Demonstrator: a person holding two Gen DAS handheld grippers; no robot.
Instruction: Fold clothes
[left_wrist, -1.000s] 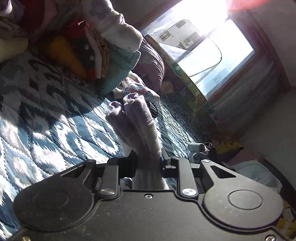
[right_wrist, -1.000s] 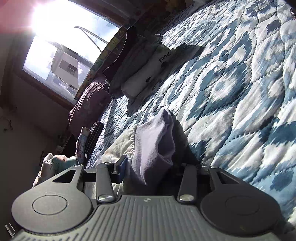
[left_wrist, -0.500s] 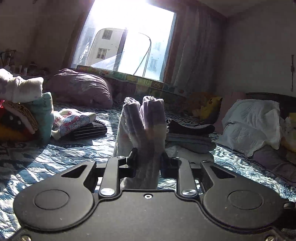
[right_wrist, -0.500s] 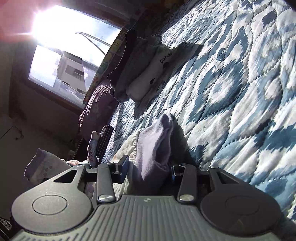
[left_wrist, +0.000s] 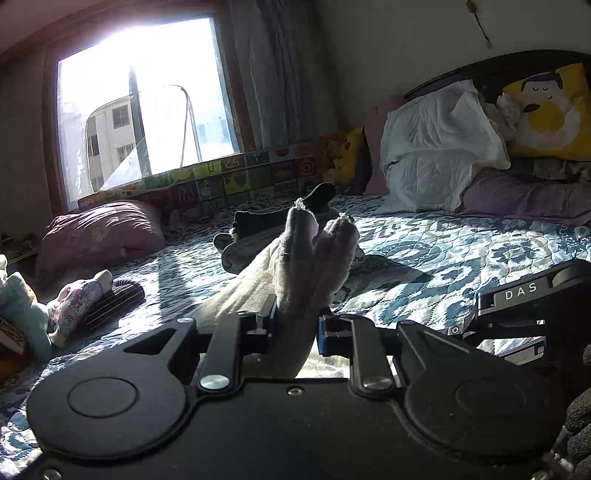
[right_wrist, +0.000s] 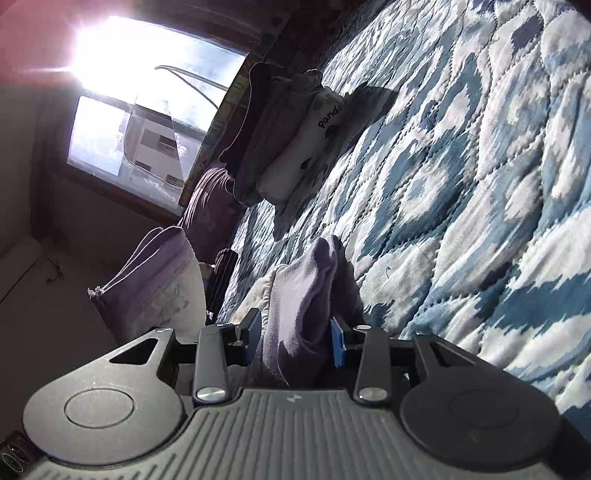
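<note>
Since half a second ago the left wrist view has swung to the right, so the headboard, the white pillow (left_wrist: 439, 147) and the yellow cushion (left_wrist: 550, 110) now fill its right side, and the right gripper's body, marked DAS, shows at the right edge. The right wrist view has hardly shifted, though a pale lilac piece of cloth (right_wrist: 155, 280) now hangs large at its left.

The left gripper (left_wrist: 295, 326) is pinched tight on a bunched fold of the grey-lilac garment (left_wrist: 314, 258), which sticks up between its fingers in two rounded humps and trails down to the left onto the blue patterned quilt (left_wrist: 461, 251). The right gripper (right_wrist: 293, 338) is narrowed around another bunch of the same garment (right_wrist: 306, 295); the blue pads (right_wrist: 337, 347) press its sides, and the cloth lies against the quilt (right_wrist: 480, 184).

Beyond, a stack of folded dark and white clothes (left_wrist: 266, 229) rests on the quilt, well apart from both grippers.
</note>
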